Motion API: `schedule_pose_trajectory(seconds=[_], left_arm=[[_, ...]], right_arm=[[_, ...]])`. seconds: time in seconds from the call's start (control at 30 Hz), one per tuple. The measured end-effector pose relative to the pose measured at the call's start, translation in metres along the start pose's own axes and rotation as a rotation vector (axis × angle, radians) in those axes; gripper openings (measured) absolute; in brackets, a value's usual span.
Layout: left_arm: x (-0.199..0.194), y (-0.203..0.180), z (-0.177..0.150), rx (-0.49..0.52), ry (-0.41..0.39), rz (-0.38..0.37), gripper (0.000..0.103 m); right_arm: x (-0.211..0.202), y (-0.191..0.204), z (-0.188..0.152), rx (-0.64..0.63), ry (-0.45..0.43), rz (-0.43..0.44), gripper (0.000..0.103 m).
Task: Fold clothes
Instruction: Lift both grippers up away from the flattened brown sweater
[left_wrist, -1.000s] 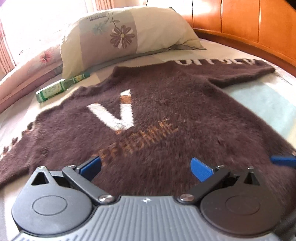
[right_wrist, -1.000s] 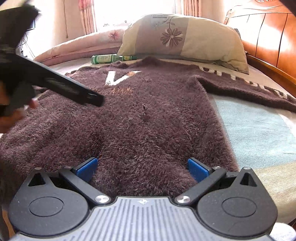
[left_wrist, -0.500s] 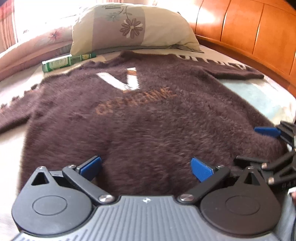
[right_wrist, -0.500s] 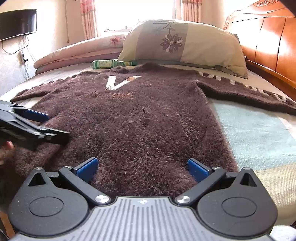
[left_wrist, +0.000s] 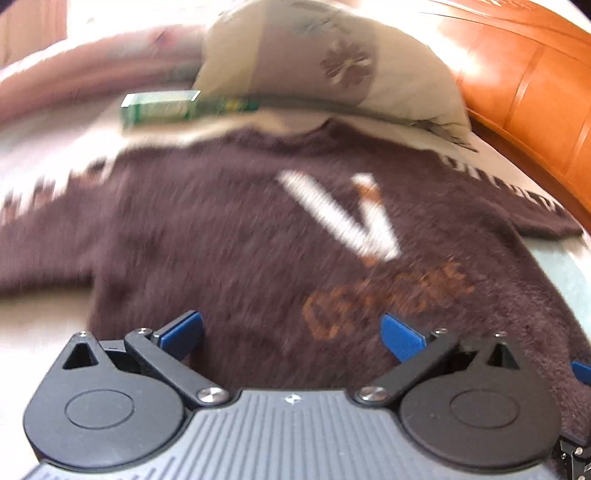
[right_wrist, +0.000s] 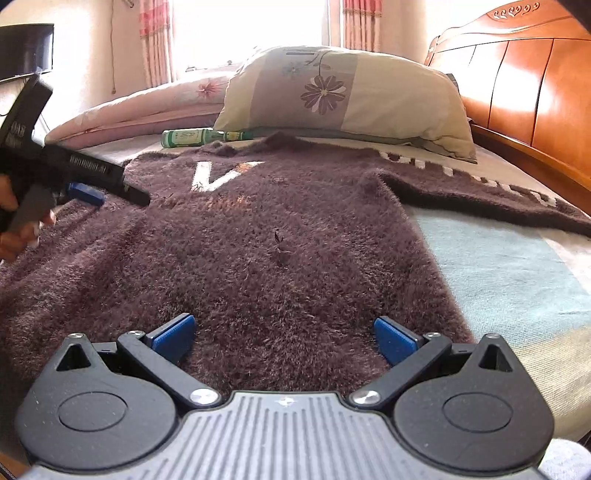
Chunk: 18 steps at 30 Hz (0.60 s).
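A fuzzy dark brown sweater (right_wrist: 280, 243) with a white V and orange lettering (left_wrist: 384, 295) lies spread flat on the bed, sleeves out to both sides. My left gripper (left_wrist: 291, 332) hovers open over the sweater's lower left part, blurred by motion. From the right wrist view it (right_wrist: 110, 184) shows at the left edge, held by a hand, above the left side of the sweater. My right gripper (right_wrist: 284, 338) stands open at the sweater's hem, nothing between its blue pads (right_wrist: 173, 338).
A floral pillow (right_wrist: 343, 96) lies beyond the collar, with a green bottle (right_wrist: 195, 137) beside it. A pink quilt (right_wrist: 147, 110) lies at the back left. The wooden headboard (right_wrist: 532, 88) runs along the right. Pale blue bedsheet (right_wrist: 498, 266) shows right of the sweater.
My left gripper has swung left and forward over the sweater, its view now blurred and centred nearer the left sleeve. The right gripper has stayed at the hem.
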<state>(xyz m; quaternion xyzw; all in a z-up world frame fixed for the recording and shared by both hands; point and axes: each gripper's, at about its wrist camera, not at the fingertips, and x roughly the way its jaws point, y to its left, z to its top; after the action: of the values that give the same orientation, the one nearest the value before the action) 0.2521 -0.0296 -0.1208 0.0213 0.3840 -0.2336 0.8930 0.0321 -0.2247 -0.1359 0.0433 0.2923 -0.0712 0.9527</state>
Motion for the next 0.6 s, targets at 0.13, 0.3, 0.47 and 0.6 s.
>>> schedule_pose_trajectory(seconds=[0.13,0.3,0.47,0.6], left_arm=[[-0.024,0.002,-0.031,0.057,-0.006,0.022,0.102],[-0.046,0.01,-0.038,0.07,0.061,0.031,0.102],[-0.051,0.009,-0.003,0.021,0.103,0.019,0.102],[-0.029,-0.012,0.049,0.024,0.1,-0.021,0.102]], right_arm=[[0.001,0.0,0.0,-0.006,0.002,-0.001,0.103],[0.001,-0.001,0.0,-0.007,0.004,0.0,0.103],[-0.001,-0.003,0.002,0.019,-0.01,-0.002,0.103],[-0.003,-0.011,0.006,0.056,-0.029,-0.017,0.103]])
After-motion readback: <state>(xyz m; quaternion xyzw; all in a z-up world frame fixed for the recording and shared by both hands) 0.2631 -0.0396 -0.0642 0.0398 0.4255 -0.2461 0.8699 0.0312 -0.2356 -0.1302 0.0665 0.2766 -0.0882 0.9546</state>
